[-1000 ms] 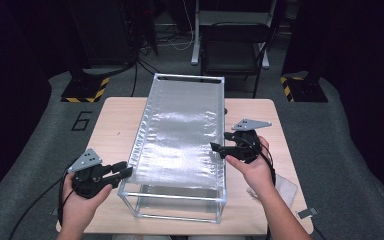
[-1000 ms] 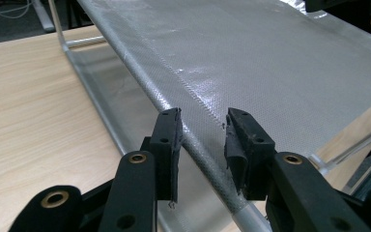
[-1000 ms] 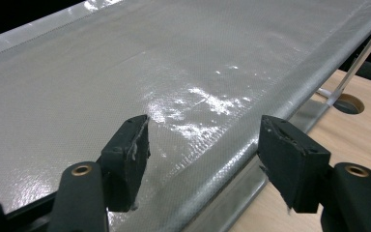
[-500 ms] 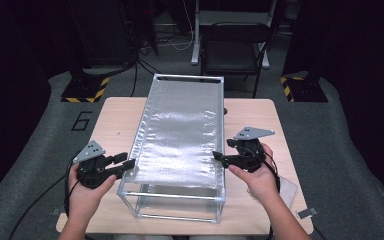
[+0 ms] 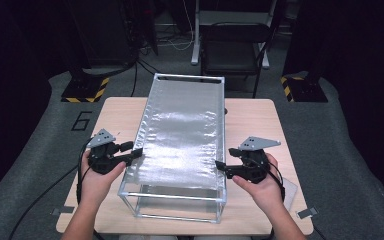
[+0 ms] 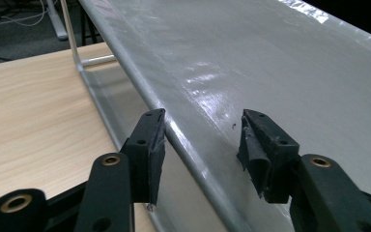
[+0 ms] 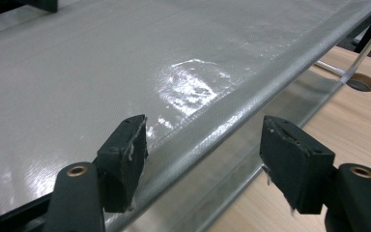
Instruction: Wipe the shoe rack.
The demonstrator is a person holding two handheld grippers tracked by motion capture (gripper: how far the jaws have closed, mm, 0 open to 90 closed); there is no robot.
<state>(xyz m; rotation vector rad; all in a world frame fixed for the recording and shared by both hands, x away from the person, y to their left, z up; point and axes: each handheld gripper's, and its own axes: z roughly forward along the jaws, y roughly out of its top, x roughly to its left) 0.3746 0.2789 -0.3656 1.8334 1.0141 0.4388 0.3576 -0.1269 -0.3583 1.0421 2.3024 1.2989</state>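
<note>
the silver fabric shelf [image 5: 182, 135] on its metal frame [image 5: 172, 196] stands mid-table [image 5: 260, 117]. the left gripper [image 5: 136, 151] straddles its left edge rail, jaws just opened wide, not pressing; the right gripper [image 5: 221, 167] gapes around the right rail. likely a regrip step: next, both should close squarely on the rails.

We see our left gripper [image 6: 200, 150] jaws, just been opening, straddling the silver cover's [image 6: 280, 72] edge rail at lower centre, wooden table [image 6: 34, 116] left.
</note>
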